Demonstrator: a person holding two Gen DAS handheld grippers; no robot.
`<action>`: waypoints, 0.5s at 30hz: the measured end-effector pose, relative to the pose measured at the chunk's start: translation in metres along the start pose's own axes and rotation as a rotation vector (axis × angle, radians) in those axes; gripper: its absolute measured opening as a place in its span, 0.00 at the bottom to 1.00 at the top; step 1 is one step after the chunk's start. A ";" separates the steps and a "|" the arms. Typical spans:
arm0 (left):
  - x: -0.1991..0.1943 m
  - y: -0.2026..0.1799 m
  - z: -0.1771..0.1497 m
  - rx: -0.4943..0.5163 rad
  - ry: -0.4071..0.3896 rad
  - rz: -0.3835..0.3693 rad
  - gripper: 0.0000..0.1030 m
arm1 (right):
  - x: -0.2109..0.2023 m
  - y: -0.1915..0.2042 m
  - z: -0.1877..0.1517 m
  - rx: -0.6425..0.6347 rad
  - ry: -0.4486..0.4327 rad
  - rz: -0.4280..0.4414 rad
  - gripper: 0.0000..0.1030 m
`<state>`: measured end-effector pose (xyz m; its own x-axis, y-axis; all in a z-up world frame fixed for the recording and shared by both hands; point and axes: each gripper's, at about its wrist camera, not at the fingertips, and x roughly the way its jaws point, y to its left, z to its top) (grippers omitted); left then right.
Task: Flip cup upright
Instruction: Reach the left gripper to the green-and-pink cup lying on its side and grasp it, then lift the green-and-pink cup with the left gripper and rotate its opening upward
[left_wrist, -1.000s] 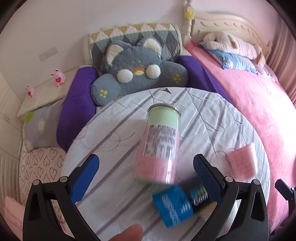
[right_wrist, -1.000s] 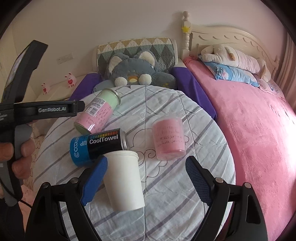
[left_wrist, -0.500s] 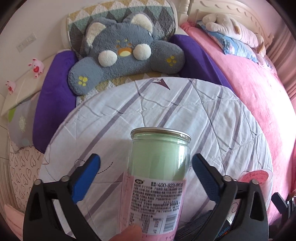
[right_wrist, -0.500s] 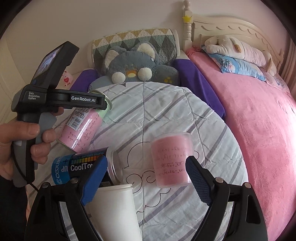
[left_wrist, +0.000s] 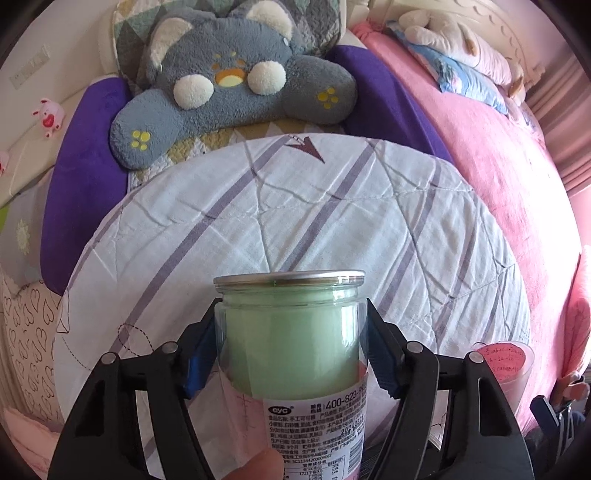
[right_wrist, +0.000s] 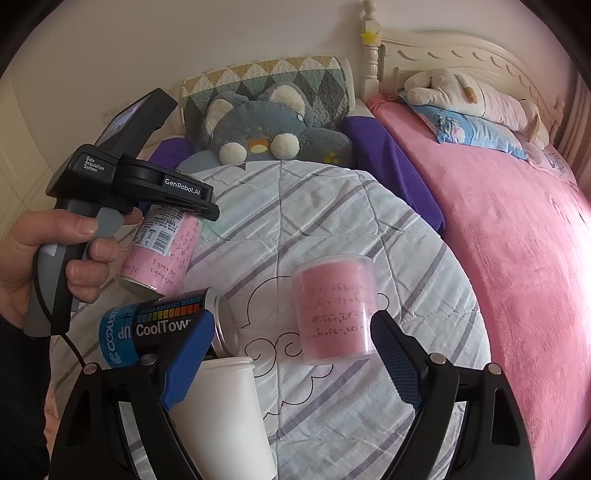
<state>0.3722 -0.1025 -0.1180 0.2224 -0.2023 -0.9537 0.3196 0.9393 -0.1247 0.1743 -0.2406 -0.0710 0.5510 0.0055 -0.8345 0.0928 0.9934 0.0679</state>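
My left gripper (left_wrist: 291, 350) is shut on a clear green-and-pink cup (left_wrist: 295, 350) with a white label, its blue pads squeezing both sides near the metal-rimmed end. In the right wrist view the same cup (right_wrist: 166, 251) lies tilted on the round striped cushion (right_wrist: 332, 221), with the left gripper body (right_wrist: 147, 184) over it. My right gripper (right_wrist: 291, 354) is open and empty. A clear pink cup (right_wrist: 334, 310) stands between its fingers, a little ahead. A white paper cup (right_wrist: 221, 417) lies on its side by the left finger.
A blue and black CoolTowel can (right_wrist: 162, 328) lies on its side between the white cup and the held cup. A grey plush cushion (right_wrist: 266, 133) and purple pillow (right_wrist: 388, 166) sit behind the round cushion. A pink bed (right_wrist: 498, 229) runs along the right.
My left gripper moved forward over the green-and-pink cup and closed on it. My right gripper moved slightly forward toward the pink cup and stayed open.
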 end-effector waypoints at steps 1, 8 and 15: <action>-0.004 0.000 -0.001 0.001 -0.016 -0.002 0.69 | -0.001 0.000 0.000 0.000 -0.001 -0.001 0.85; -0.042 0.002 -0.011 0.009 -0.129 -0.008 0.69 | -0.011 0.001 -0.005 -0.002 -0.013 0.002 0.85; -0.068 0.009 -0.024 -0.008 -0.191 -0.006 0.68 | -0.030 0.004 -0.013 -0.009 -0.041 0.005 0.85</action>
<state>0.3381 -0.0734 -0.0606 0.3911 -0.2563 -0.8839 0.3143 0.9399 -0.1334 0.1475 -0.2351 -0.0527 0.5848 0.0060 -0.8112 0.0824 0.9944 0.0667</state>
